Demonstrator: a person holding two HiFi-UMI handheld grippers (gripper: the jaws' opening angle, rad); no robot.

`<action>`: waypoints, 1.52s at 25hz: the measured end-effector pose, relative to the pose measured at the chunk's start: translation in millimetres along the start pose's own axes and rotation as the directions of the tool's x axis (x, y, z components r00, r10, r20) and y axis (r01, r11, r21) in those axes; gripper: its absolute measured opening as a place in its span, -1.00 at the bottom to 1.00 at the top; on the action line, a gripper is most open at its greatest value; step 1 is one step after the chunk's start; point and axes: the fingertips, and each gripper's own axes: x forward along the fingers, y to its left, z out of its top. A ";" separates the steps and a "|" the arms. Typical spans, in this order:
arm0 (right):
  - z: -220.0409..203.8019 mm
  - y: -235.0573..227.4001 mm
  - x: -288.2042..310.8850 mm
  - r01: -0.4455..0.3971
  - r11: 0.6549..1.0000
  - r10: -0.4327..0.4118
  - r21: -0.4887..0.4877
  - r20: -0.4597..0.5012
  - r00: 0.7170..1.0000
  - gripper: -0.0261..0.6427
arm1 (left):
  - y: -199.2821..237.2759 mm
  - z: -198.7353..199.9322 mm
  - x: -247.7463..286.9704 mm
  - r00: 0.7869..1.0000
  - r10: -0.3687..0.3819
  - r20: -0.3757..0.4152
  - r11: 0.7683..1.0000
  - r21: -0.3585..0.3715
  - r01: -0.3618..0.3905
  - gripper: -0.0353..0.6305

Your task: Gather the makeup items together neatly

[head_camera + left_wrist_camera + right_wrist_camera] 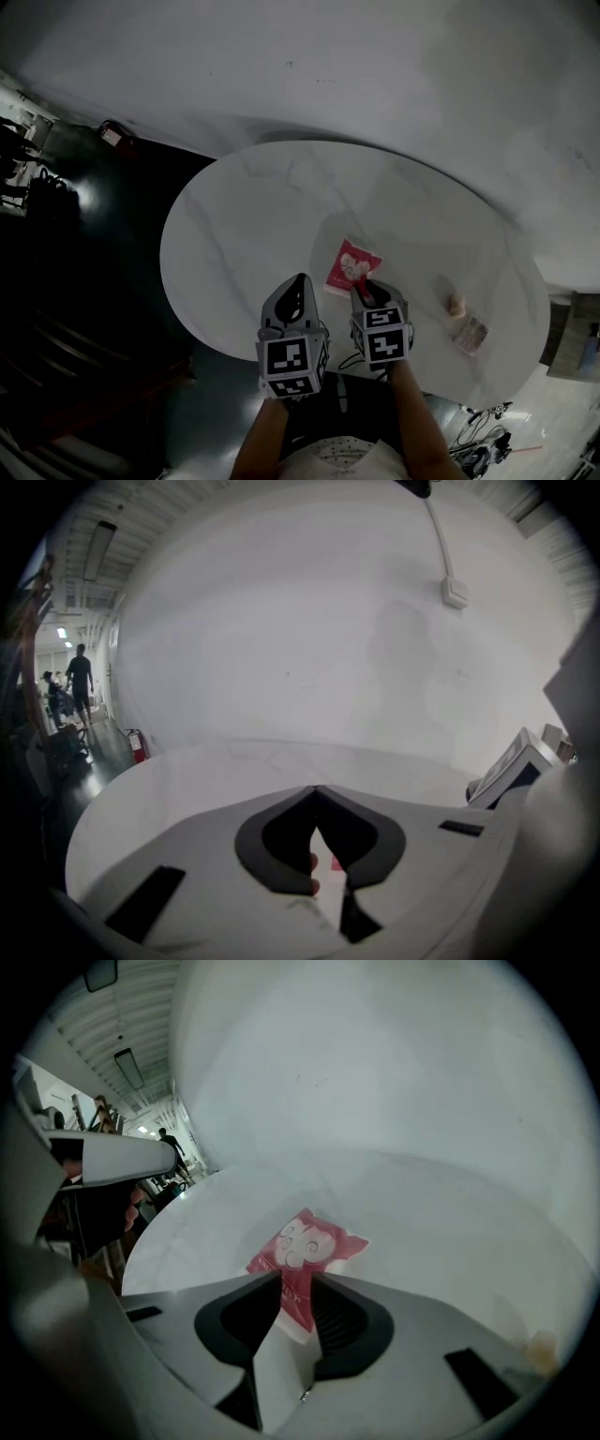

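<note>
White marble table (244,206) carries the red packet (352,266) near its front edge. Our right tongs (362,292) stand slightly apart astride its near corner; our left tongs (302,280) are closed, empty. We should pinch squarely before lifting.

A round white counter (244,206) stands by a white wall (309,621). A red fire extinguisher (139,745) sits on the dark floor (94,281) off its far left edge.

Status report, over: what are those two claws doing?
Left gripper shut, empty. Right gripper open, near end of pink packet between its jaws, packet flat on table. Two small items lie apart, right; nothing blocking.
</note>
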 end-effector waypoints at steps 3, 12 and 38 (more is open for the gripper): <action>-2.6 0.1 5.4 -0.025 1.000 0.024 -0.007 -0.020 1.000 -0.57 | -0.8 -2.4 6.9 1.000 0.012 -0.010 1.000 -0.001 -0.012 -0.80; -0.9 5.7 9.6 -0.092 0.994 0.088 -0.052 -0.065 0.994 -0.67 | -5.8 -4.3 13.7 0.999 0.043 -0.022 0.999 -0.001 -0.043 -0.80; 42.4 14.4 -13.0 -0.064 0.994 0.064 -0.084 0.004 0.998 -0.87 | 21.5 6.4 6.8 1.000 -0.005 -0.001 1.000 -0.007 0.005 -0.80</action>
